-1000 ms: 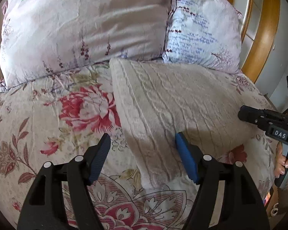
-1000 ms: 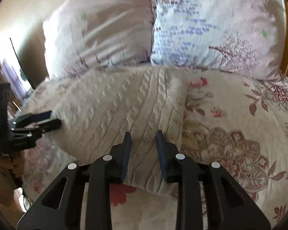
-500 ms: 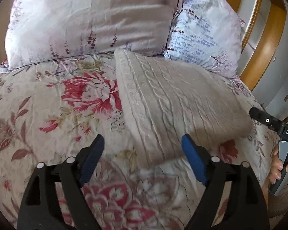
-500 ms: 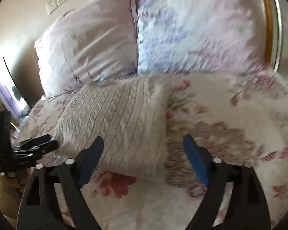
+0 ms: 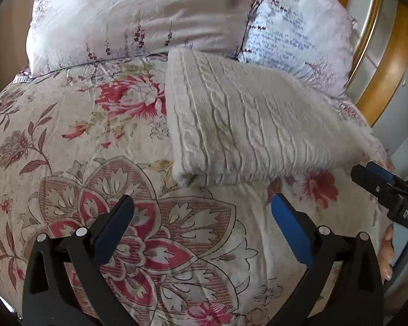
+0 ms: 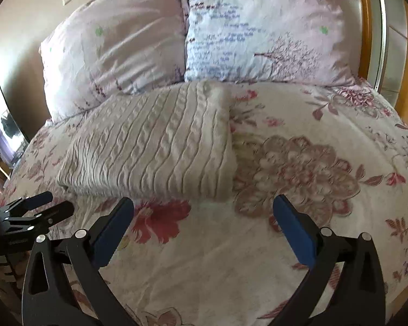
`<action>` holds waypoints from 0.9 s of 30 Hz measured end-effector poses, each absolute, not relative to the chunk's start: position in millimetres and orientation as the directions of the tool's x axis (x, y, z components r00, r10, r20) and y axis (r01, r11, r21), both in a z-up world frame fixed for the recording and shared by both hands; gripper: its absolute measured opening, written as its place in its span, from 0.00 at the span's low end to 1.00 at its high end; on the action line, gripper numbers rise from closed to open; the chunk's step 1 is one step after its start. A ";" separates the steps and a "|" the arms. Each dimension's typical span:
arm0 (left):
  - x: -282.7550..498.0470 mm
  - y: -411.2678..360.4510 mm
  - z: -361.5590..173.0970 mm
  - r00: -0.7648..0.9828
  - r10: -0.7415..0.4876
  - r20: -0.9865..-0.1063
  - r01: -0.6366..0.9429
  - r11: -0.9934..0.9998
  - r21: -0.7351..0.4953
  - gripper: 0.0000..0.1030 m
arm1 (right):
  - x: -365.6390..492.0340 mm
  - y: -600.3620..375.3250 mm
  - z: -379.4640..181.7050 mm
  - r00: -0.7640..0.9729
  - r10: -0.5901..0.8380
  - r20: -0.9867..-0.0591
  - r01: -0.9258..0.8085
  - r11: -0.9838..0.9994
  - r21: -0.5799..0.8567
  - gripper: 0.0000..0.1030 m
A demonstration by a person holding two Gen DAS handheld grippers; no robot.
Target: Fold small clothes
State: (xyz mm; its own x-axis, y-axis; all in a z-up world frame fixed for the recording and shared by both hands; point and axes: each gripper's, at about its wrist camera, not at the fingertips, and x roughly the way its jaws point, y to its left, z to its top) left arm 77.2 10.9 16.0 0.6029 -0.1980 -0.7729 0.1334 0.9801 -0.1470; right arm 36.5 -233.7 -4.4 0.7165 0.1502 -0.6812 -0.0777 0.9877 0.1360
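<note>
Since the earlier frames, both sets of tongs had drawn back from the near edge of the sweater and their jaws had just been opening; one second before, each set straddled that edge, the right nearly closed on it.

The left tongs (image 5: pixel 201 214) stood wide apart with nothing between the blue pads, only bedspread (image 5: pixel 68 163). The right tongs (image 6: pixel 202 214) stood equally wide apart and held nothing. Each set was visible at the margin of the other wrist view, beside the sweater's near corners.

The cream cable-knit sweater (image 5: pixel 244 125) lay on the bed as a compact folded rectangle. Its far end touched the two pillows (image 6: pixel 117 46); its near folded edge lay just ahead of both sets of tongs, apart from them.

Task status, as a judgement: the fold of this garment appeared complete. The layers were stacked, the near edge showed a rolled fold, and no sleeve or loose flap protruded. No other small clothes were visible in either view, so whether further items remained could not be determined. Any remaining work would likely be limited to squaring the edges.
</note>
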 end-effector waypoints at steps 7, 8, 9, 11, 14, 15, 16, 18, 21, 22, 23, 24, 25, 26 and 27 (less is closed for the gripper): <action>77.9 3.4 8.2 0.594 -0.084 -0.800 0.083 0.996 -0.043 0.98 | 35.4 -210.9 -16.2 0.698 0.108 -0.708 -0.086 0.994 0.066 0.99; 78.0 2.6 7.6 0.594 -0.072 -0.801 0.080 0.996 -0.030 0.98 | 36.1 -208.7 -17.3 0.696 0.101 -0.710 -0.087 0.995 0.056 0.99; 77.9 1.4 7.1 0.594 -0.063 -0.802 0.080 0.997 -0.019 0.98 | 36.7 -206.2 -18.1 0.695 0.094 -0.712 -0.086 0.995 0.047 0.99; 78.1 -0.4 6.2 0.593 -0.049 -0.804 0.079 0.997 -0.003 0.98 | 37.5 -204.6 -19.1 0.693 0.087 -0.715 -0.080 0.996 0.043 0.99; 78.5 -3.7 5.1 0.589 -0.026 -0.808 0.075 0.997 0.023 0.98 | 40.2 -204.6 -22.4 0.677 0.076 -0.732 -0.070 0.997 0.040 0.99; 78.4 -3.7 5.1 0.590 -0.026 -0.807 0.072 0.997 0.020 0.98 | 41.1 -204.1 -23.7 0.671 0.067 -0.739 -0.065 0.997 0.032 0.99; 78.5 -3.5 5.2 0.589 -0.024 -0.808 0.068 0.998 0.020 0.98 | 42.0 -203.5 -24.6 0.665 0.062 -0.744 -0.063 0.998 0.027 0.99; 79.1 -3.8 5.2 0.586 -0.022 -0.810 0.065 0.998 0.020 0.98 | 43.1 -202.5 -26.3 0.655 0.055 -0.754 -0.060 0.998 0.021 0.99; 79.6 -4.0 5.3 0.585 -0.023 -0.811 0.064 0.998 0.018 0.98 | 45.0 -200.0 -28.1 0.640 0.036 -0.767 -0.055 0.998 0.002 0.99; 80.3 -3.6 5.1 0.586 -0.025 -0.810 0.067 0.998 0.017 0.98 | 45.5 -198.9 -28.8 0.636 0.029 -0.771 -0.055 0.998 -0.008 0.99; 80.5 -3.7 5.0 0.586 -0.027 -0.810 0.068 0.998 0.016 0.98 | 45.9 -198.3 -29.4 0.633 0.022 -0.774 -0.057 0.998 -0.018 0.99; 80.8 -3.8 4.9 0.586 -0.026 -0.810 0.067 0.998 0.016 0.98 | 45.9 -197.4 -29.5 0.633 0.017 -0.774 -0.057 0.998 -0.025 0.99; 80.9 -3.8 4.6 0.587 -0.025 -0.809 0.066 0.998 0.017 0.98 | 45.8 -197.6 -29.6 0.632 0.016 -0.775 -0.053 0.998 -0.023 0.99; 80.9 -4.0 4.6 0.589 -0.024 -0.808 0.065 0.998 0.018 0.98 | 45.8 -198.2 -29.8 0.632 0.017 -0.775 -0.051 0.998 -0.020 0.99; 80.7 -4.2 4.5 0.591 -0.023 -0.806 0.064 0.998 0.018 0.98 | 45.5 -197.7 -29.6 0.632 0.015 -0.775 -0.051 0.998 -0.022 0.99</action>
